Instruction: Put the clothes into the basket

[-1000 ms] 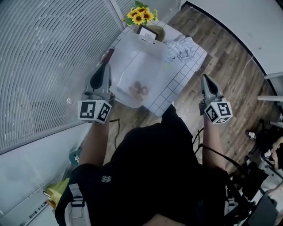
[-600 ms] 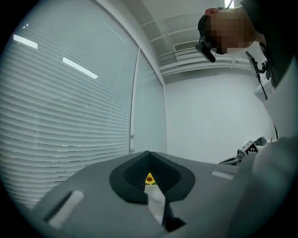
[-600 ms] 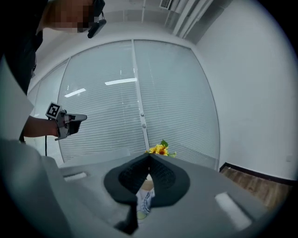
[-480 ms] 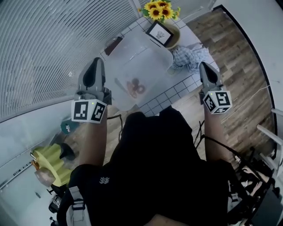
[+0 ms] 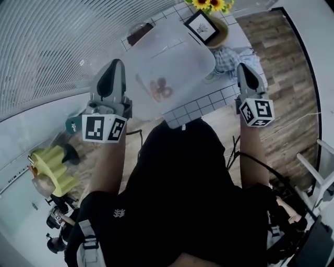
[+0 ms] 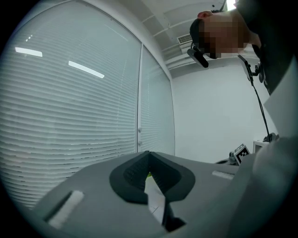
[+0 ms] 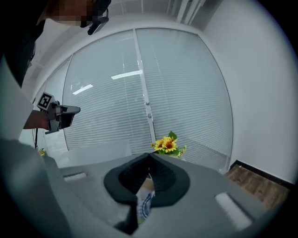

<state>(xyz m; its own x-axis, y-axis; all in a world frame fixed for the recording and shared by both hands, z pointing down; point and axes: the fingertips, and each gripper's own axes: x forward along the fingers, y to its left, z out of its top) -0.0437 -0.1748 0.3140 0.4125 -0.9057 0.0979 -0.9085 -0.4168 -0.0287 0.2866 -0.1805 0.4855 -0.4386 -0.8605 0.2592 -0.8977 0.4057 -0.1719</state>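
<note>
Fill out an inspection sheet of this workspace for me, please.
Surface: white tiled table, largely covered.
Job's things: translucent basket on the table, a reddish item inside; checked cloth beside it, not in it.
Clutter: sunflowers and framed picture behind the basket.
Grippers: left hand-held gripper and right hand-held gripper both shut, empty.
Cables: dark cable near the table's edge.
Surroundings: window blinds, wooden floor, yellow object.
</note>
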